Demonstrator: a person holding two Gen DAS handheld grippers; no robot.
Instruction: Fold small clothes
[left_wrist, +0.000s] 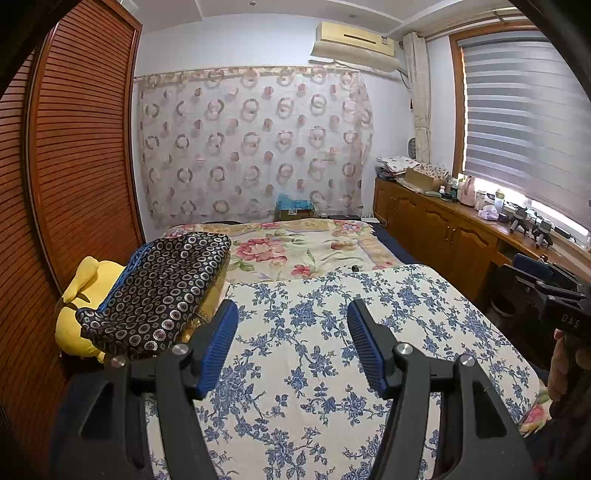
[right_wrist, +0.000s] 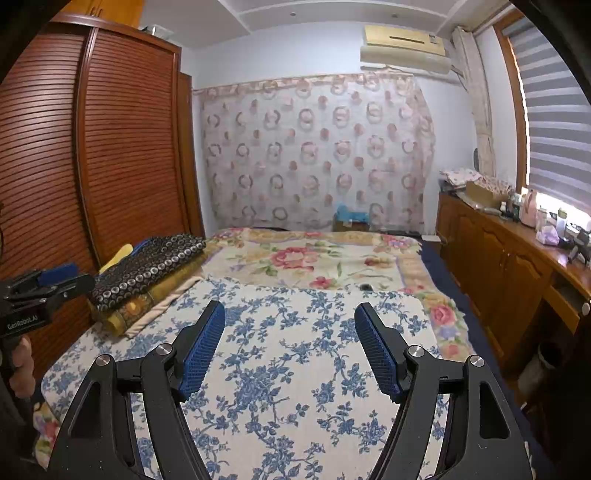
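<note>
Left wrist view: left hand-held gripper (left_wrist: 292, 343) released, holding nothing, over the blue-floral cloth (left_wrist: 332, 350) spread on the bed (left_wrist: 295, 247). Right hand-held gripper (right_wrist: 290, 345) also released – above the same cloth. No small garment clearly in view – the dark circle-print folded fabric (left_wrist: 159, 291) left of the cloth is my guess. Risk: pinching the cloth itself, dragging it.

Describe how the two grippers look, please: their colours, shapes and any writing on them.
Both the left gripper and the right gripper have black angular arms with triangular cut-outs, silver round screws at the joints, and two long blue ribbed pads. White letters mark the black bodies: "GenRobot.AI" on the left one, "DAS" on the right. Bare fingers show on the handles; no cables or sleeves visible.
</note>
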